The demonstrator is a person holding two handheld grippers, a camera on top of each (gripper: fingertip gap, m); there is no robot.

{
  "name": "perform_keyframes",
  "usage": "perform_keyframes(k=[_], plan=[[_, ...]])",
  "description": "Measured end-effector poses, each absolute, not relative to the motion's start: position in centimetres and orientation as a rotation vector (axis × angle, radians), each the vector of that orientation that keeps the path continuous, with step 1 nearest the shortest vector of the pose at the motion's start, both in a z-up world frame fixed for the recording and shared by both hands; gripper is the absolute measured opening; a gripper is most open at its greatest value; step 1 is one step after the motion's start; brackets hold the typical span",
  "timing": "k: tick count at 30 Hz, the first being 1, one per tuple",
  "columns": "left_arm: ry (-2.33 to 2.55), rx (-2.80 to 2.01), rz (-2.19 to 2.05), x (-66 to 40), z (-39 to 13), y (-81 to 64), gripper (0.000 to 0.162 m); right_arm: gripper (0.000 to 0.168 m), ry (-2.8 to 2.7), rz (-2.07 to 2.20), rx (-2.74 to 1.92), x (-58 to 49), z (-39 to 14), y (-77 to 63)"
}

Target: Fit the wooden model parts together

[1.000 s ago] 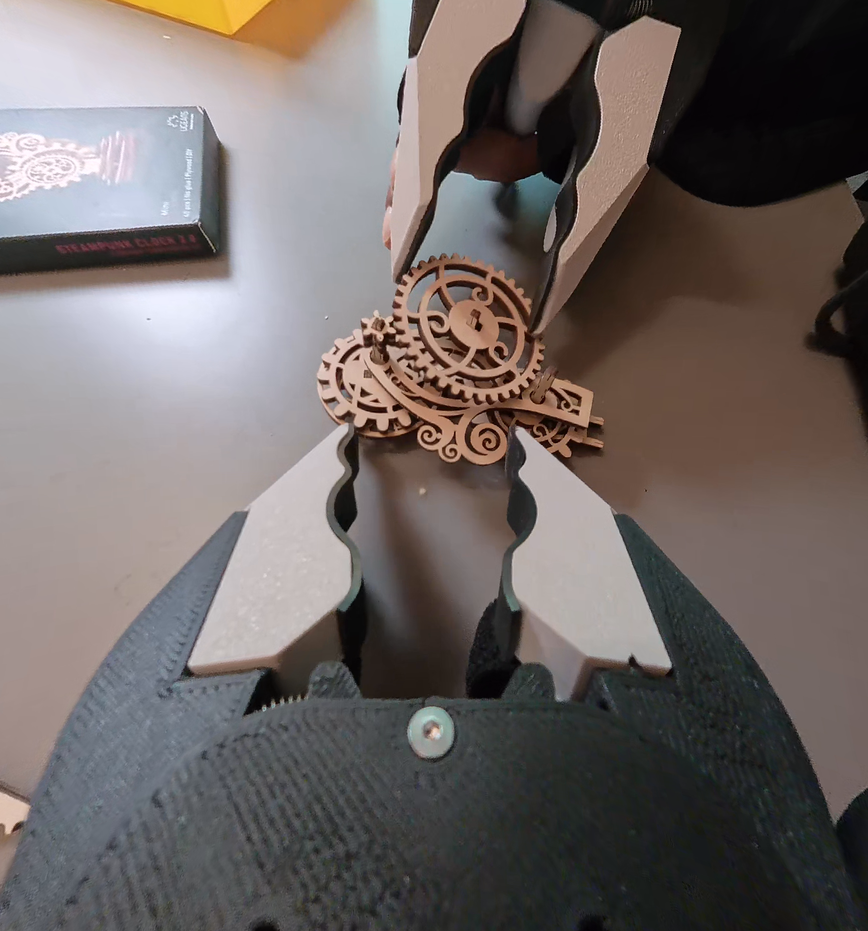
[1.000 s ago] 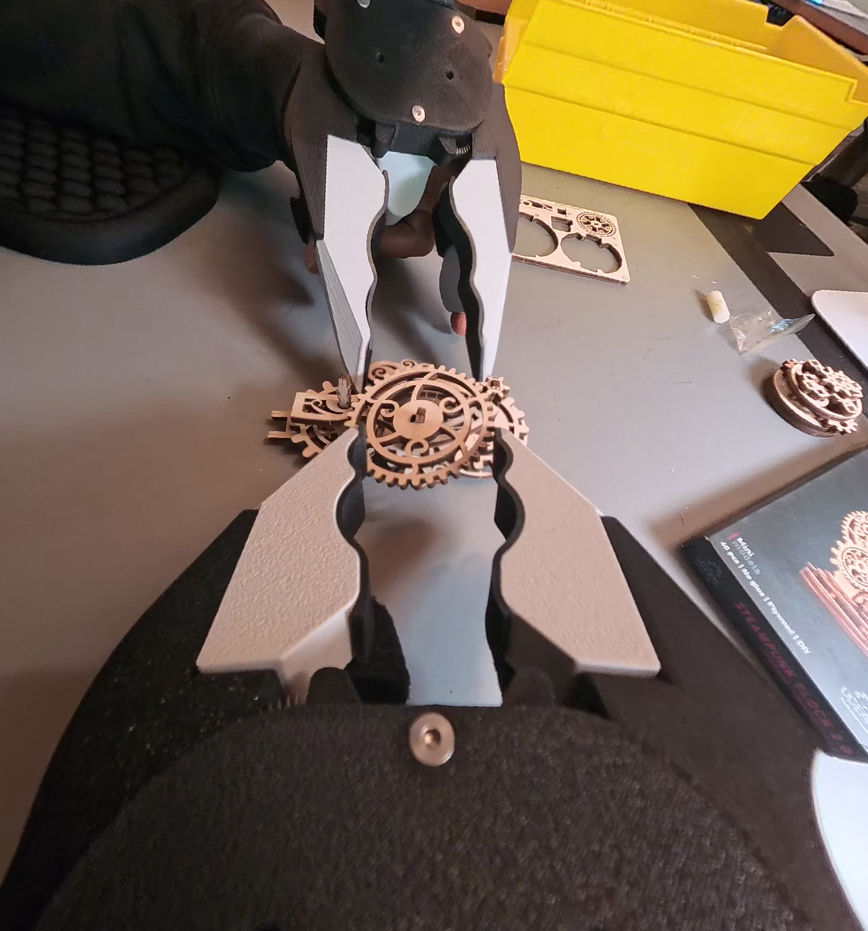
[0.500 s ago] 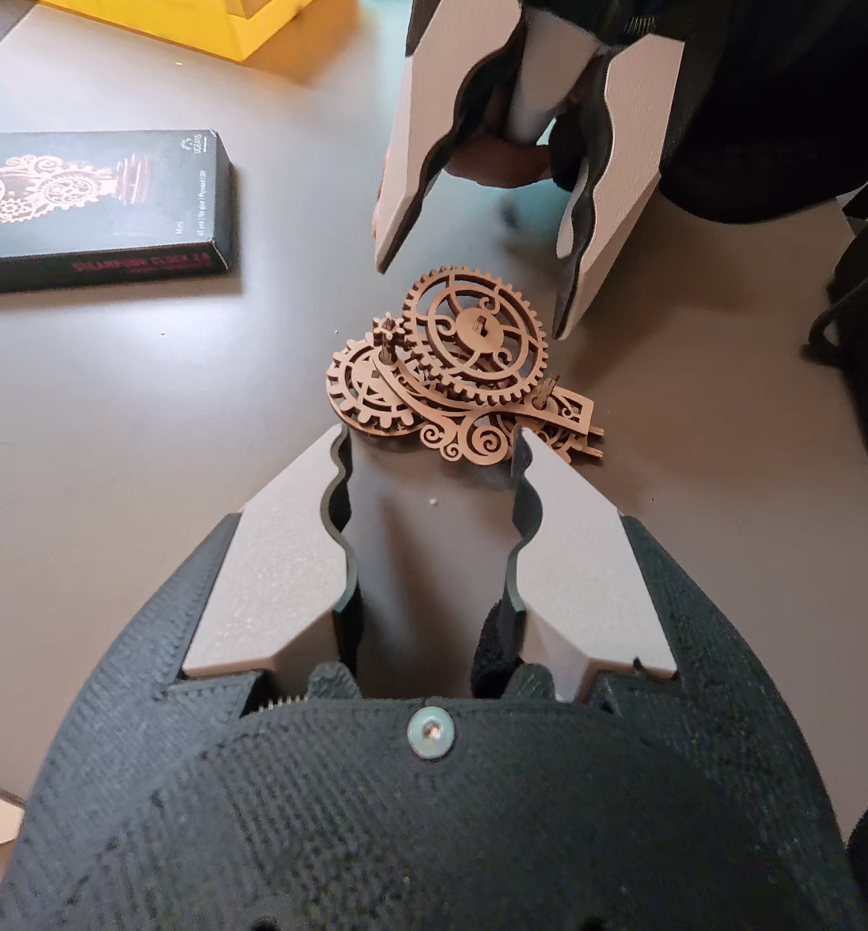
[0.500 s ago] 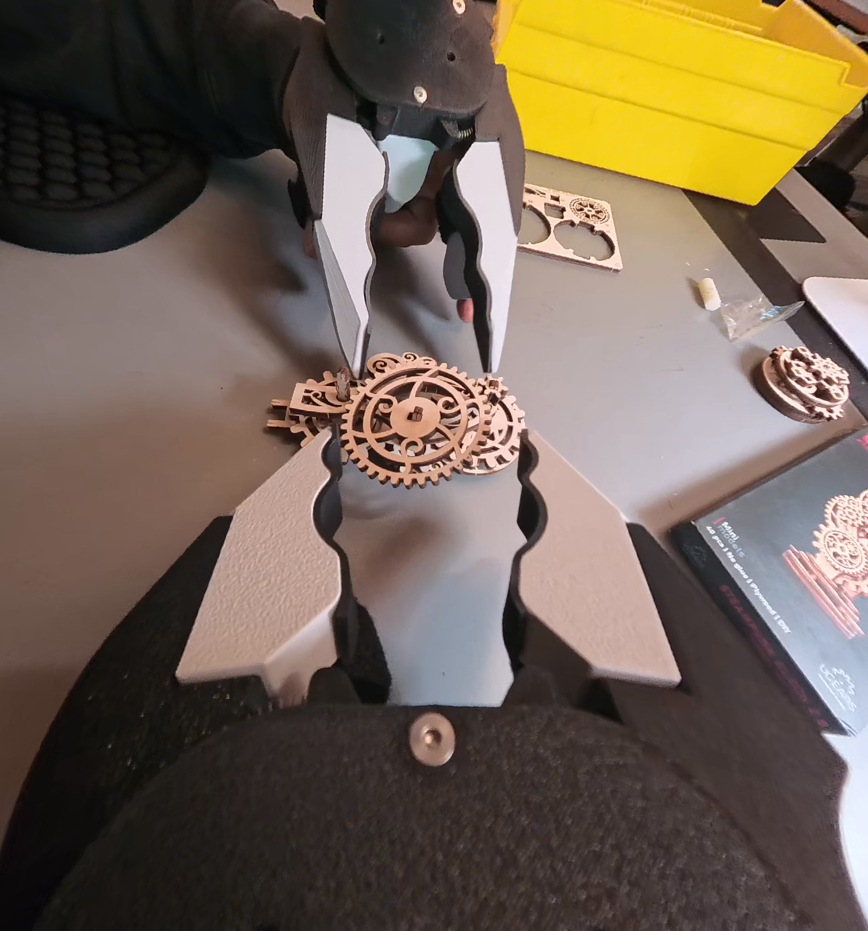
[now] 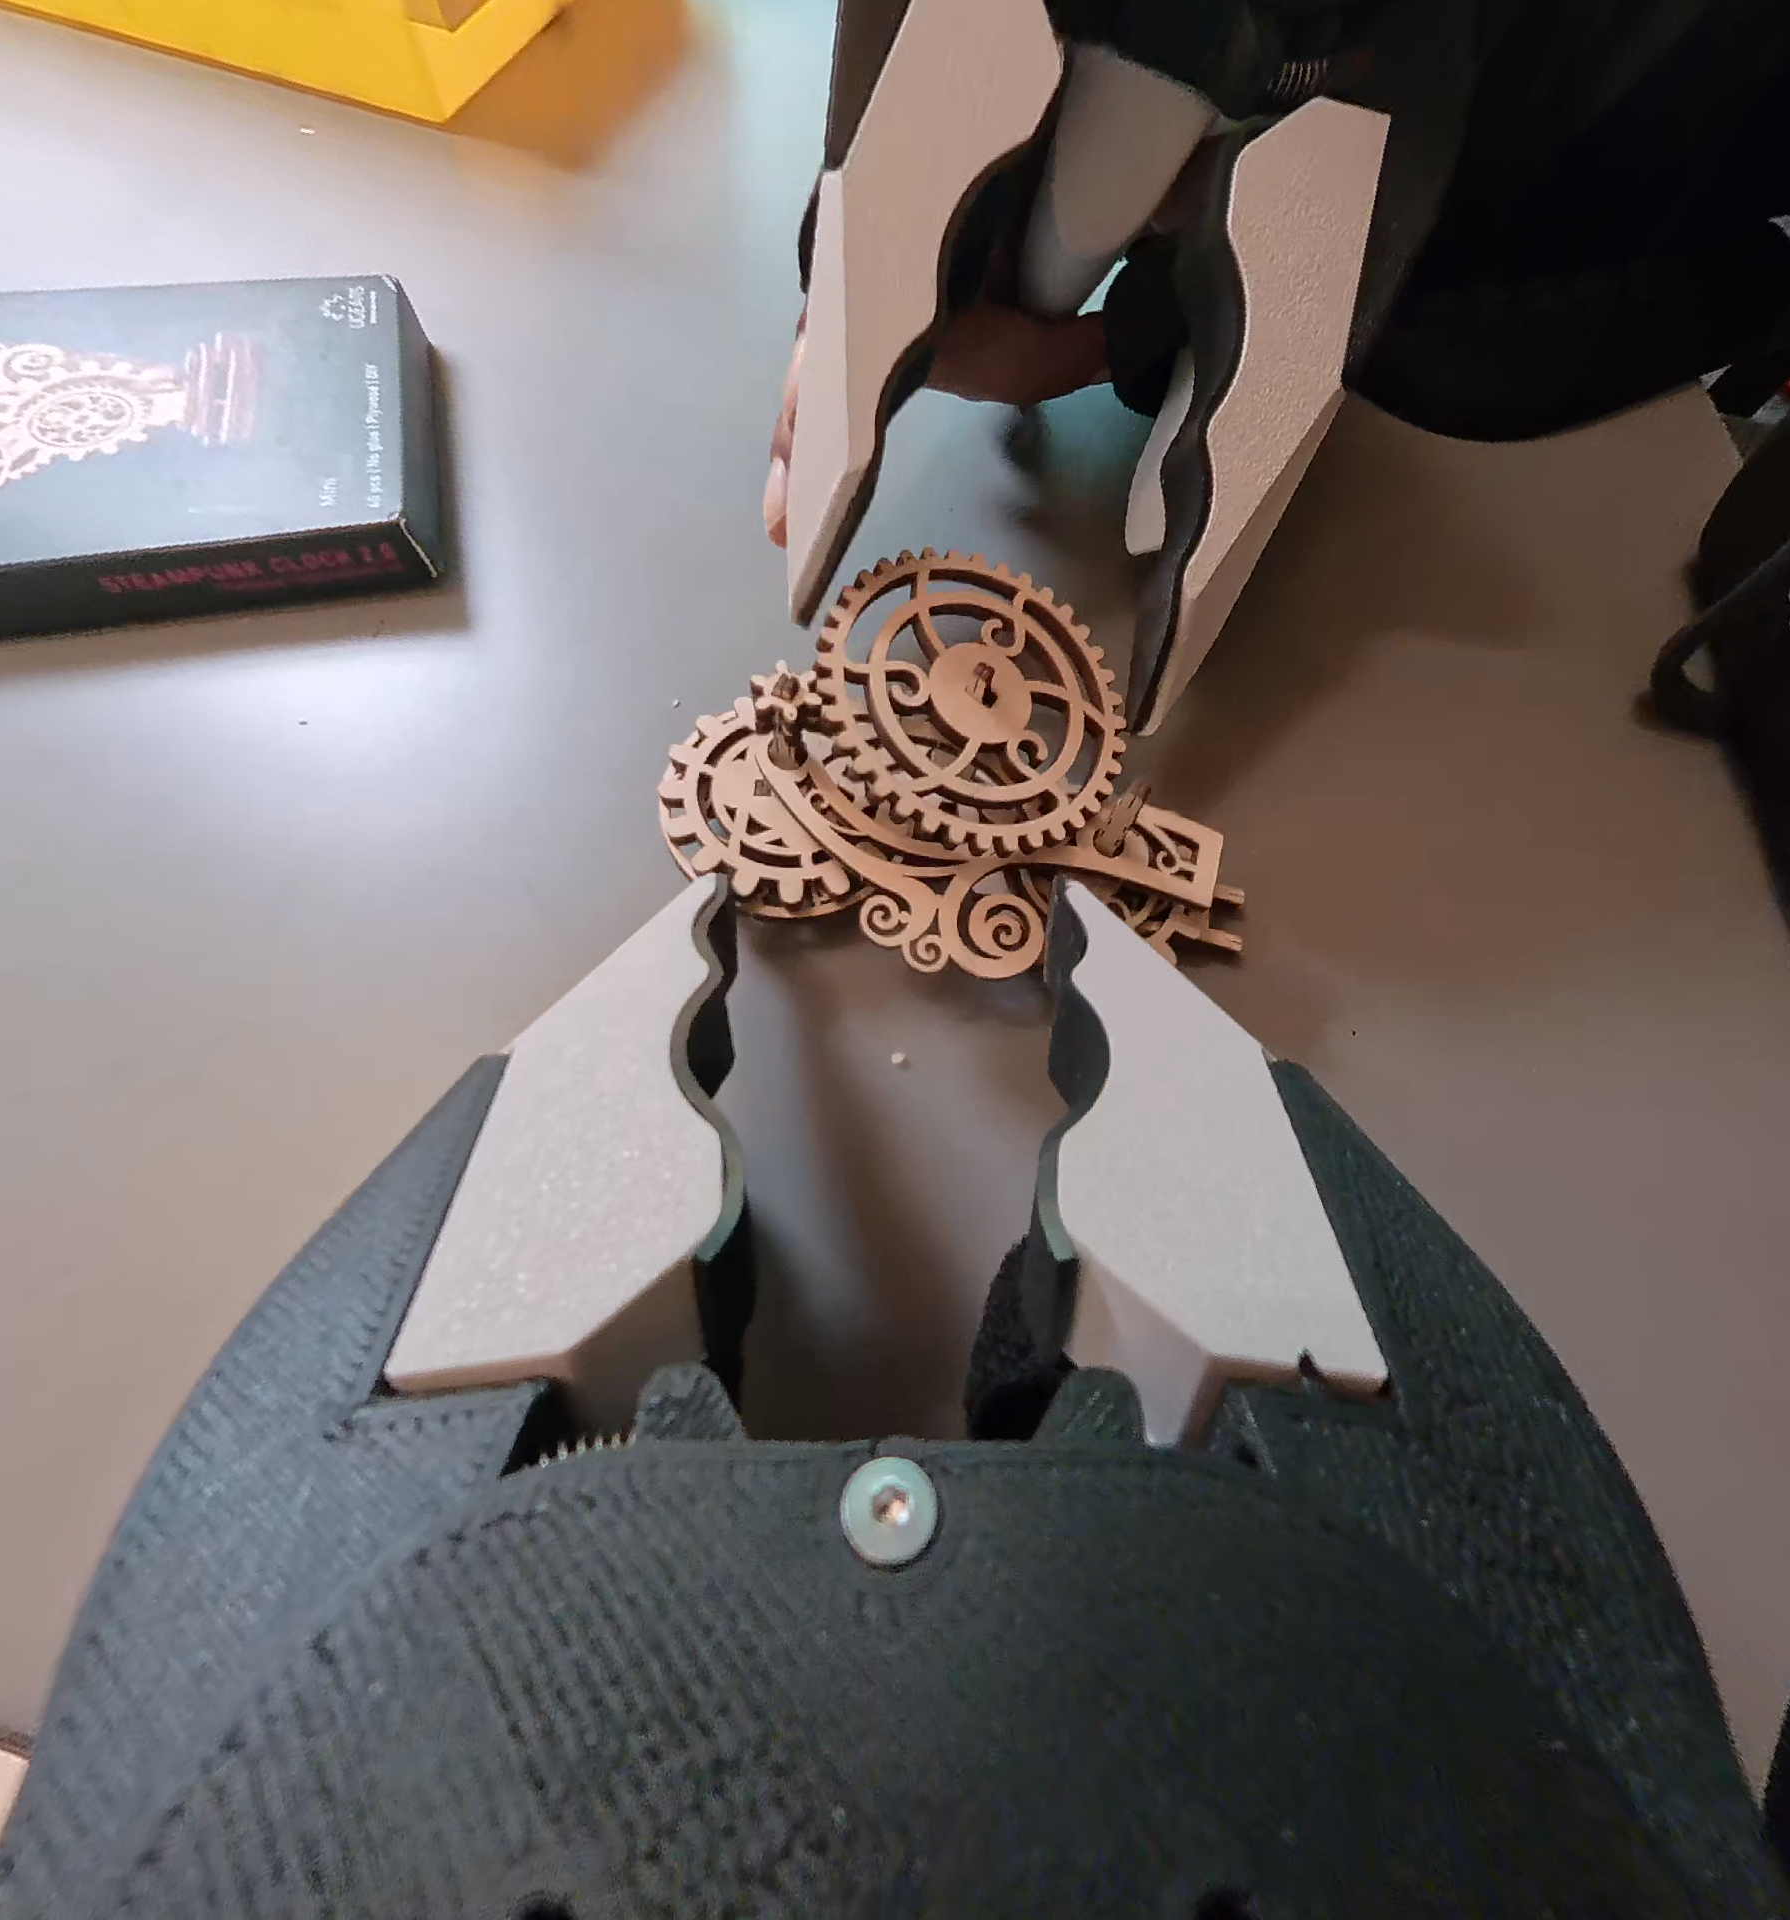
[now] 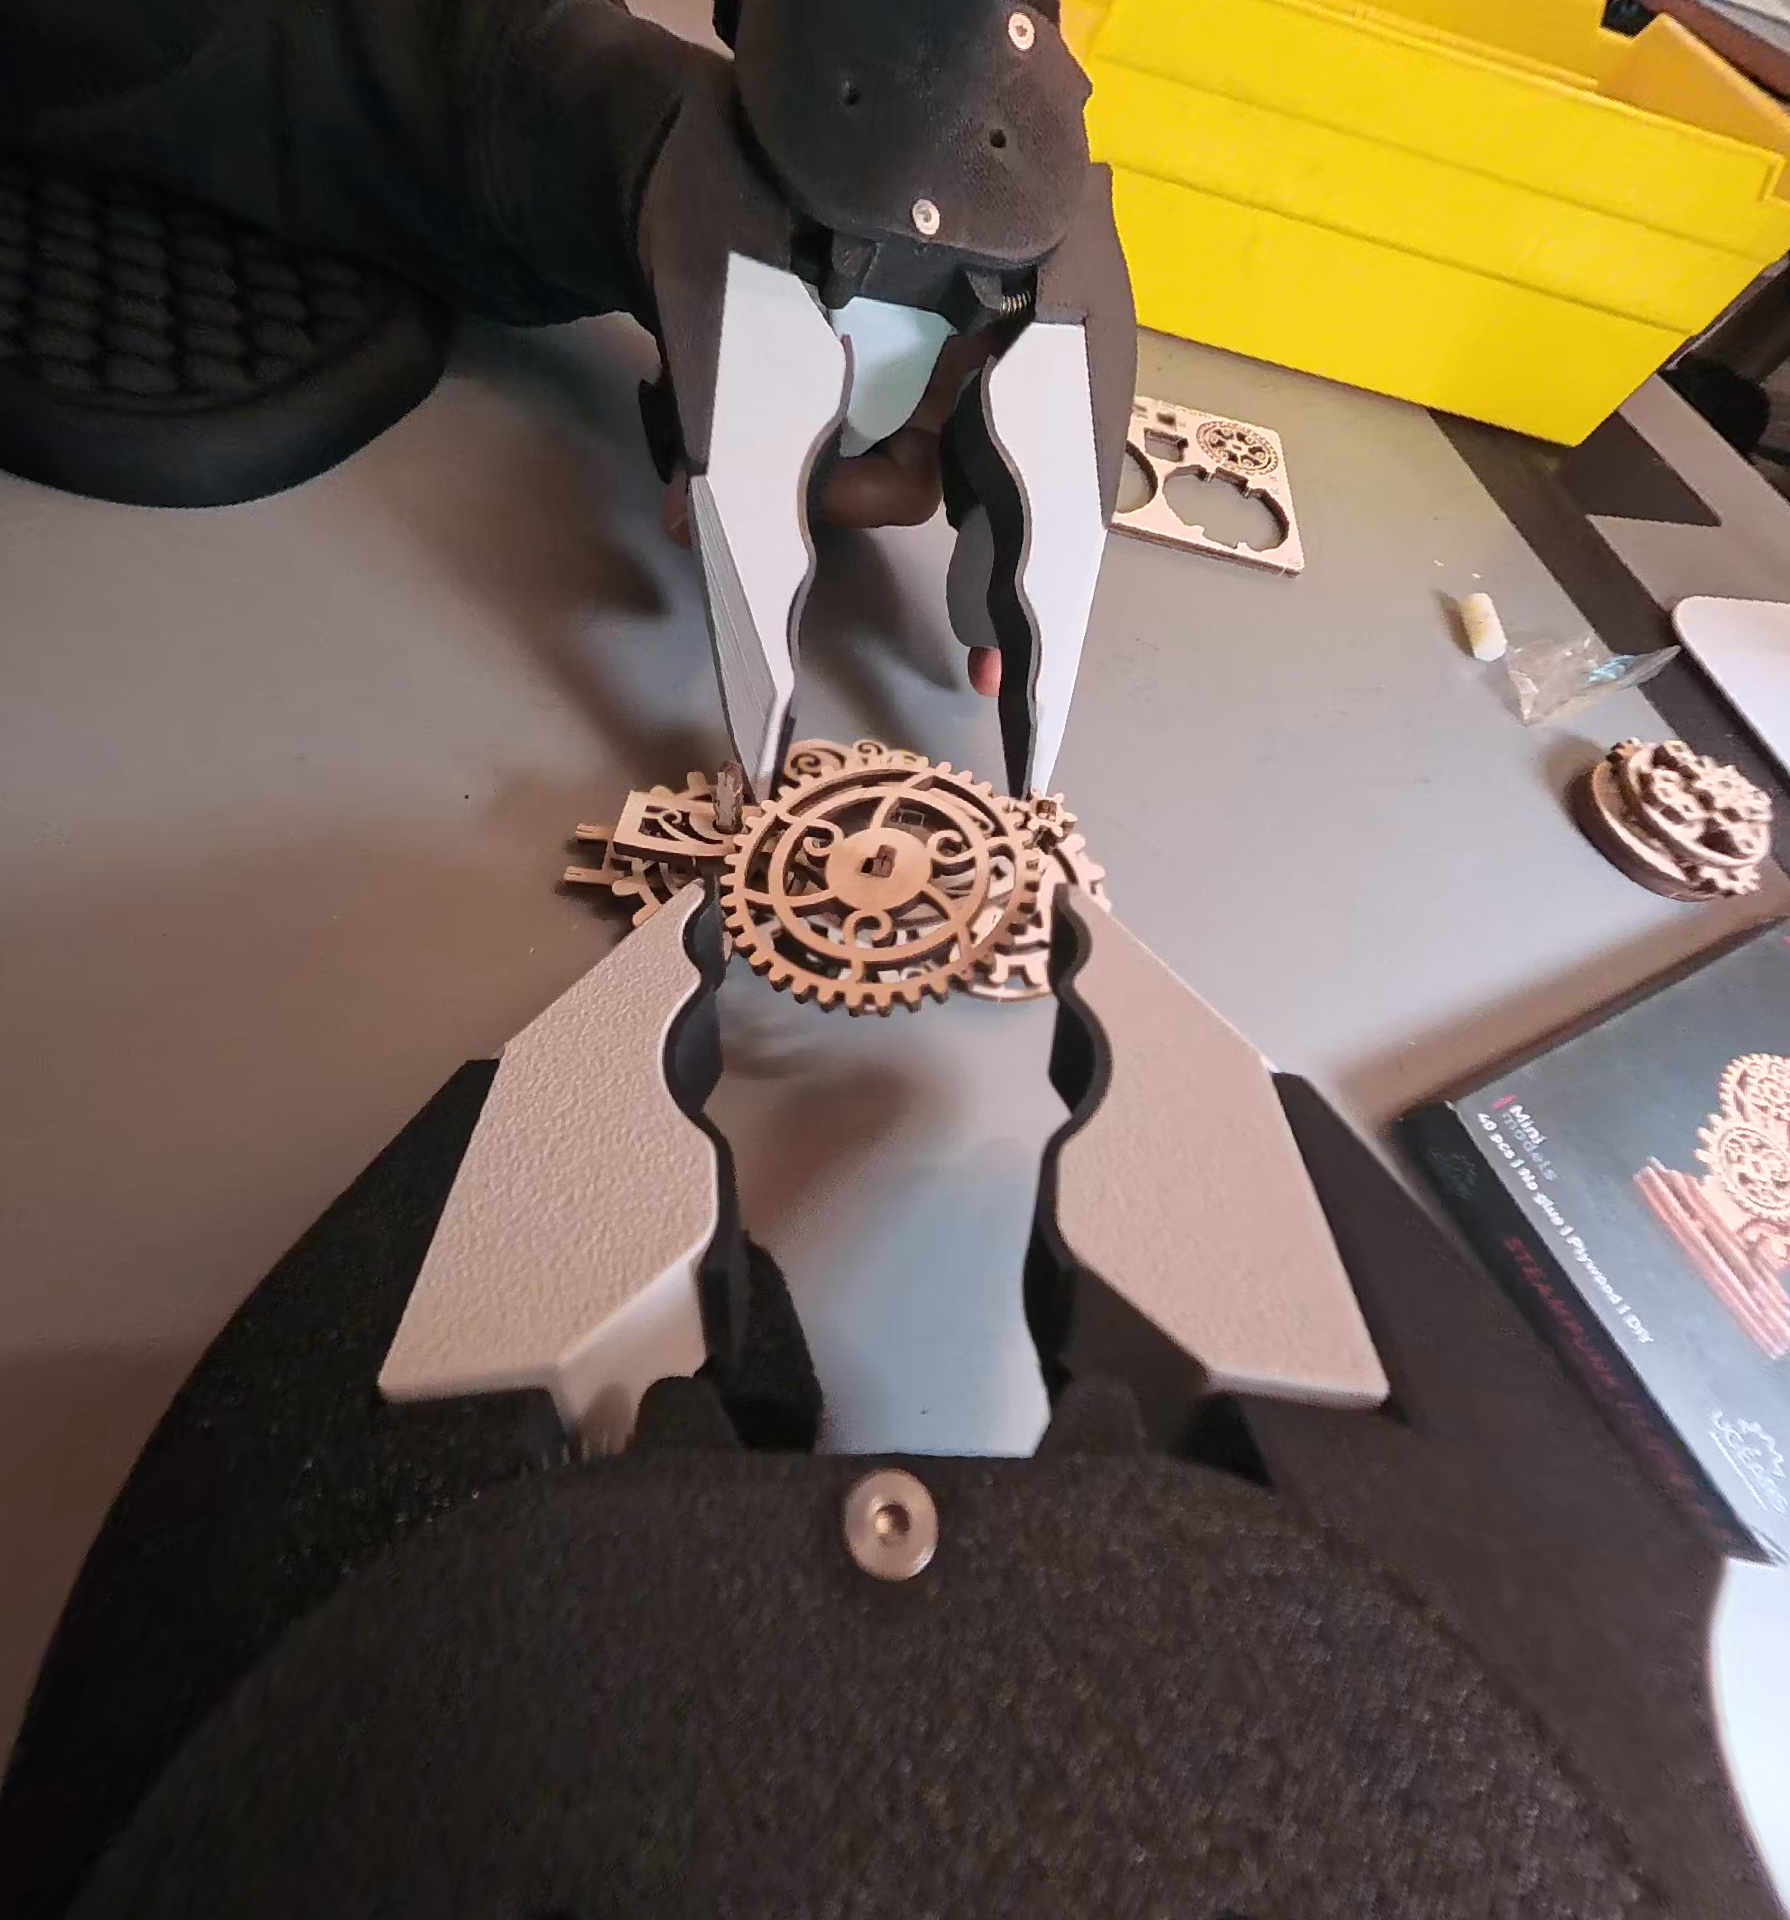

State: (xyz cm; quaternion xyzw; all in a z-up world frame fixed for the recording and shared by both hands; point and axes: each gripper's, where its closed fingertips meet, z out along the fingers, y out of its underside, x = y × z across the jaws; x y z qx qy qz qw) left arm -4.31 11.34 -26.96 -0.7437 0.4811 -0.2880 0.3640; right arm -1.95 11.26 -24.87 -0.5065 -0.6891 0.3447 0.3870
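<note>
A flat wooden clockwork model [image 5: 932,873] lies on the grey table [image 5: 247,935]. A large toothed gear [image 5: 969,691] sits on top of it, tilted. My left gripper [image 5: 886,904] is open and empty, its tips at the model's scrollwork edge; it also shows in the right wrist view [image 6: 891,769]. My right gripper [image 6: 883,899] comes from the opposite side, open, with its fingertips [image 6: 699,899] close on either side of the large gear [image 6: 875,878]. I cannot tell if they touch its rim. It also shows in the left wrist view [image 5: 979,665].
A black model box [image 6: 1649,1195] lies to my right gripper's right, also in the left wrist view [image 5: 174,457]. A small wooden gear assembly [image 6: 1680,831], a plastic bag [image 6: 1566,665], a punched-out wooden sheet [image 6: 1213,488] and a yellow bin [image 6: 1442,208] stand beyond. Across from one pair of fingers to the other is roughly 4 centimeters.
My right gripper opened wider half a second ago and has since narrowed again around the large gear. The left gripper has barely moved.
</note>
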Motion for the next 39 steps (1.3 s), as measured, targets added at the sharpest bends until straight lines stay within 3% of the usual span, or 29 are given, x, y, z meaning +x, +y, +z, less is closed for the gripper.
perform_keyframes(k=[39], plan=[[1.234,-1.885,-0.712,-3.96,-26.71,11.09,0.060,0.058,-1.814,1.038,-1.520,-1.46,-24.87,10.88]])
